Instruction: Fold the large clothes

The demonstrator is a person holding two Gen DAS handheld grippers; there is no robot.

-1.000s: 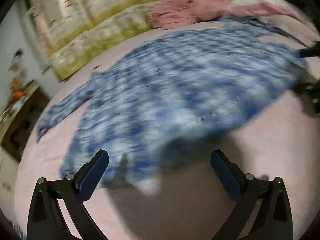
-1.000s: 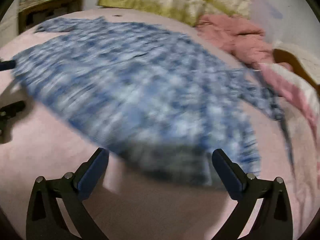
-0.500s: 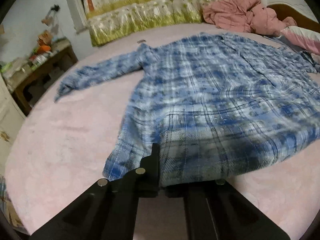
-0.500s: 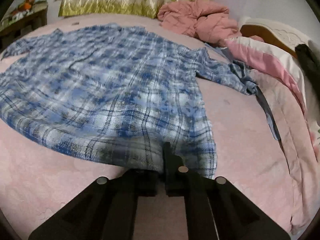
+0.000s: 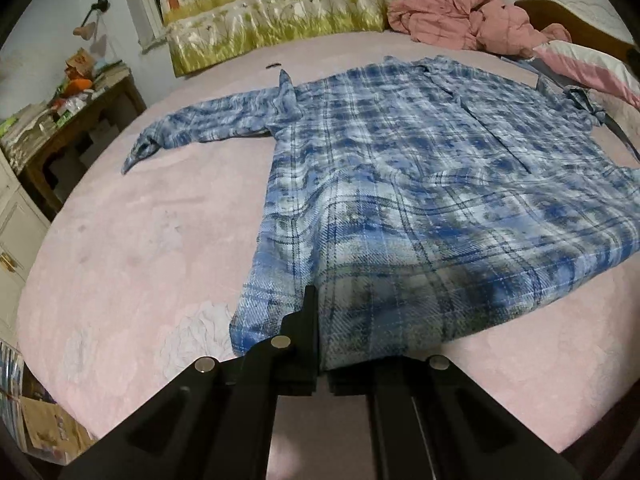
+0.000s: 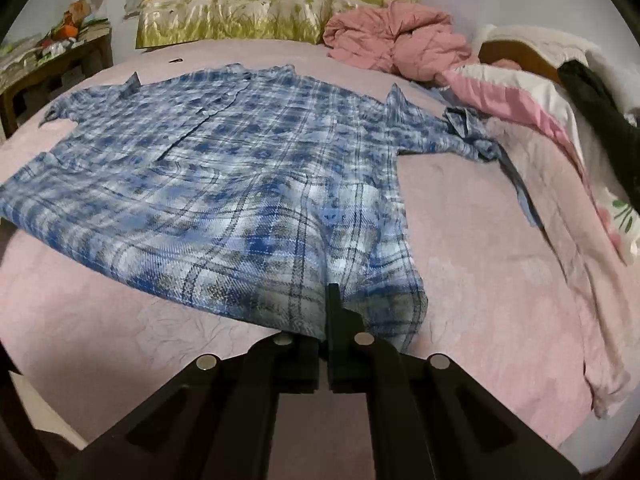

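- A blue plaid shirt (image 5: pixel 420 184) is spread front-up across a pink bed (image 5: pixel 152 240), its collar toward the far side and its hem toward the cameras.
- One sleeve (image 5: pixel 200 128) is stretched flat toward the side with the wooden bench; the other sleeve (image 6: pixel 448 136) is bunched against the bedding at the opposite side.
- The near hem is lifted off the bed at both corners, and a shadow is cast on the sheet beneath it.
- The left tongs (image 5: pixel 318 328) are clamped on the hem near the corner below the flat sleeve, with the fabric pinched between the closed pads.
- The right tongs (image 6: pixel 326 320) are clamped on the hem near the other corner, closed tight on the cloth.
- A crumpled pink quilt (image 6: pixel 396 48) is heaped beyond the collar, well apart from the shirt's body.
- A pillow with a pink stripe (image 6: pixel 516 100) is seen just past the bunched sleeve.
- A floral curtain (image 5: pixel 288 12) is hung along the far edge of the bed.
- A cluttered wooden bench (image 5: pixel 68 116) is placed beside the bed, near the flat sleeve's cuff.
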